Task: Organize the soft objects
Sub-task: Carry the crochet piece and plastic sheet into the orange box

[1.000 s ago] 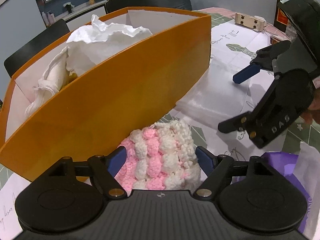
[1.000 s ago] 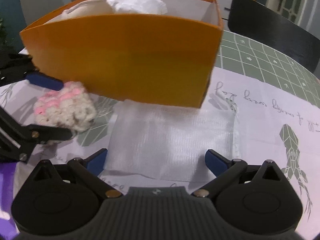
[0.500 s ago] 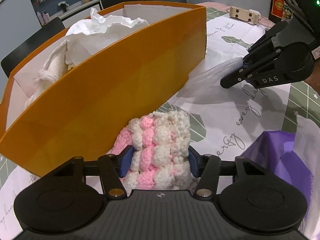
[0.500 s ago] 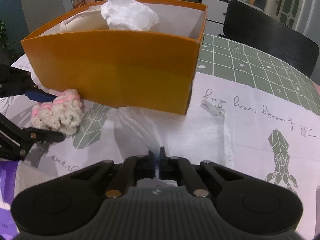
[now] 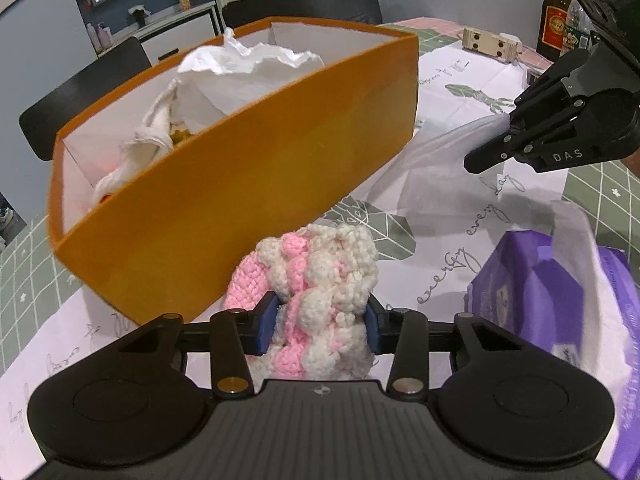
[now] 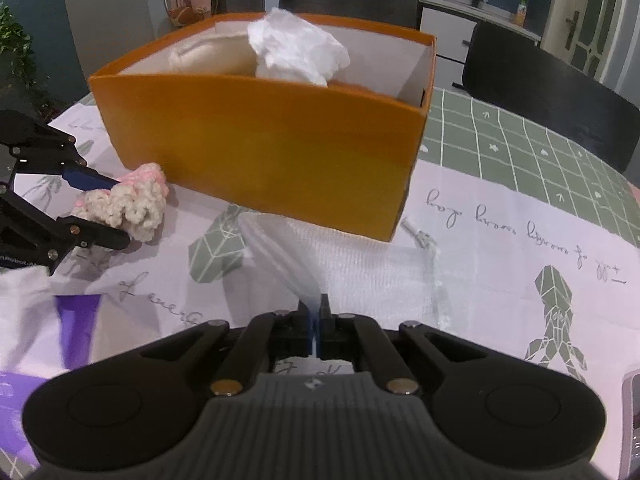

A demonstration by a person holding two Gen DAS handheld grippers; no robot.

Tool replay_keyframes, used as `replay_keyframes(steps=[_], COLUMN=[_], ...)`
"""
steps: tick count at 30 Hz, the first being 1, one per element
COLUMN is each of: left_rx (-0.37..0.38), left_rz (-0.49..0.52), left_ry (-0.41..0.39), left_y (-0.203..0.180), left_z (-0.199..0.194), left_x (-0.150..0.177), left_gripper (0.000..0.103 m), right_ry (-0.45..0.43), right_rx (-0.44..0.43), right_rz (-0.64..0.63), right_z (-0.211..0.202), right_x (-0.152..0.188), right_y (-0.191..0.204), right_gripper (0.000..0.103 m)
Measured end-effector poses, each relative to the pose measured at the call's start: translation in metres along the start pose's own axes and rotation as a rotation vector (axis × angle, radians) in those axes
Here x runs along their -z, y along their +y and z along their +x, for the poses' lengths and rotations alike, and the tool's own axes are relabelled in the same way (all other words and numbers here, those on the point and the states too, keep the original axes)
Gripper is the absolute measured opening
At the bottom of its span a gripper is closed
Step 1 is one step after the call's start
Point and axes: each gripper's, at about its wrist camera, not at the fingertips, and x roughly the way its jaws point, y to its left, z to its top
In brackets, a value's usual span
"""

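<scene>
The left gripper (image 5: 320, 322) has just been closing, and its blue pads now press both sides of the pink-and-white crocheted piece (image 5: 320, 280), which bulges up between them. Just ahead of it stands the orange box (image 5: 240, 184), with crumpled white tissue (image 5: 248, 64) and a white cloth (image 5: 148, 136) inside. To its right lies a purple pack (image 5: 552, 300). The right gripper (image 6: 316, 328) is fully closed, pinching an edge of the sheer white mesh bag (image 6: 360, 268), whose pinched part rises off the desk (image 6: 520, 240) while the rest lies in front of the box.
</scene>
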Motion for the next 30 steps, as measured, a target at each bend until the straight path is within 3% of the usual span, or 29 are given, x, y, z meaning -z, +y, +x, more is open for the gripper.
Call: replay_keyframes(steps=[18,30], left_rx=[-0.049,-0.072], left_rz=[-0.001,0.010], left_ry=[-0.134,-0.185], left_y=[0.013,0.021], left_z=[-0.078,-0.096], left_x=[-0.017,-0.034], left_gripper=[0.049,0.049], right_ry=[-0.101,-0.185], right_rx=[-0.031,-0.033], right_rz=[-0.062,-0.103], right_z=[-0.066,-0.101], right_x=[-0.021,-0.045], right_y=[0.027,0.041], right_gripper=[0.000,0.000])
